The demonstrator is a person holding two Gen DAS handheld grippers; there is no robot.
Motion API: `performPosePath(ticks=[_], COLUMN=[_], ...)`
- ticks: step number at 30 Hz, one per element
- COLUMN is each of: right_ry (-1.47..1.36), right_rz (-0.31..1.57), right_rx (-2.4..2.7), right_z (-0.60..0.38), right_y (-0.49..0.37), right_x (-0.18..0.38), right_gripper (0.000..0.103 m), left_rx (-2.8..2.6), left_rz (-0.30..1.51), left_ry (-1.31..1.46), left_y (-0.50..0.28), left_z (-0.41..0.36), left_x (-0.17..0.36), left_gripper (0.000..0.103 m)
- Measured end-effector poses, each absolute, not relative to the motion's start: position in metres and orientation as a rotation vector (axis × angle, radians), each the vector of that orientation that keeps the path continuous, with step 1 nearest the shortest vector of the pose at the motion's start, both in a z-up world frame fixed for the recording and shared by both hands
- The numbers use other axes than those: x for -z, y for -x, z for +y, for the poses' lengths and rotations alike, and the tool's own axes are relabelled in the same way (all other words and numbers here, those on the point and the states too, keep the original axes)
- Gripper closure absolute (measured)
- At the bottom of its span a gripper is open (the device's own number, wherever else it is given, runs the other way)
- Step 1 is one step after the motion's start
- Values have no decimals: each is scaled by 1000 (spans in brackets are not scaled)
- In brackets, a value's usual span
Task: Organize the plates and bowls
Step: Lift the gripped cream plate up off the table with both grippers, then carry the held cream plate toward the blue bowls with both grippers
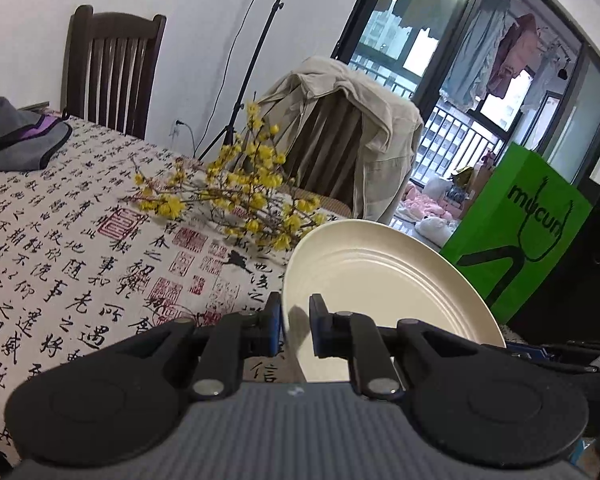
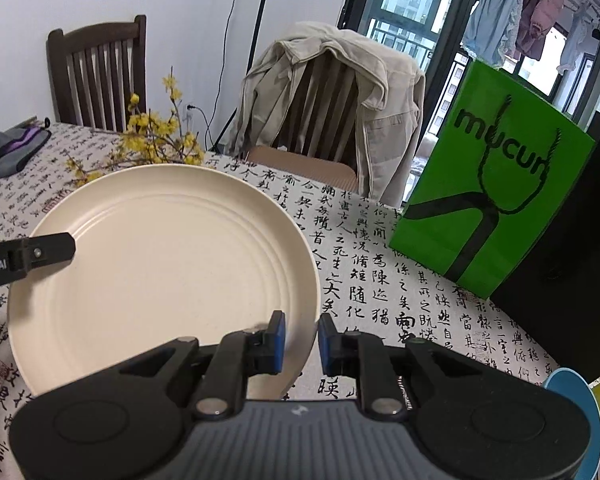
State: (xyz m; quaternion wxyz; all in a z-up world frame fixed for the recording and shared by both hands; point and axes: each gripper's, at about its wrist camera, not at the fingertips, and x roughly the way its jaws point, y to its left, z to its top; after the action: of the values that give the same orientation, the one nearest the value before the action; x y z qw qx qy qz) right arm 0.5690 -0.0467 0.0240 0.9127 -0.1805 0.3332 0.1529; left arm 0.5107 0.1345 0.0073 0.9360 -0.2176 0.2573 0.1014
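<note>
A cream ribbed plate [image 2: 160, 268] is held tilted above the calligraphy tablecloth [image 2: 364, 248]. My left gripper [image 1: 295, 330] straddles its near rim, with the rim between the jaws; the plate [image 1: 384, 292] fills the right of the left wrist view. One left finger [image 2: 40, 256] lies on the plate's left rim in the right wrist view. My right gripper [image 2: 301, 342] straddles the plate's right rim with a gap between its blue pads [image 2: 278, 340]. A blue dish [image 2: 580, 396] edge shows at the lower right.
A yellow flowering branch [image 1: 240, 192] lies on the table behind the plate. A green paper bag [image 2: 492, 184] stands at the right with a black box [image 2: 572, 280] beside it. Two wooden chairs, one draped with a beige jacket [image 2: 332, 92], stand behind the table. Grey cloth [image 1: 20, 140] lies far left.
</note>
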Motion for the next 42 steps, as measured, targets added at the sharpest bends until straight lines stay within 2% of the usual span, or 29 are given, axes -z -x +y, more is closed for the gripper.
performPosePath(ticks=[42], right_ry=[202], right_rz=[540], right_rx=[-253], right_z=[-110], right_y=[-484], right_x=[-62], right_gripper=[86], left_rx=[-122], left_rz=[359], left_ry=[284], left_y=[-455], left_z=[79], left_x=[-59], left_gripper=[88])
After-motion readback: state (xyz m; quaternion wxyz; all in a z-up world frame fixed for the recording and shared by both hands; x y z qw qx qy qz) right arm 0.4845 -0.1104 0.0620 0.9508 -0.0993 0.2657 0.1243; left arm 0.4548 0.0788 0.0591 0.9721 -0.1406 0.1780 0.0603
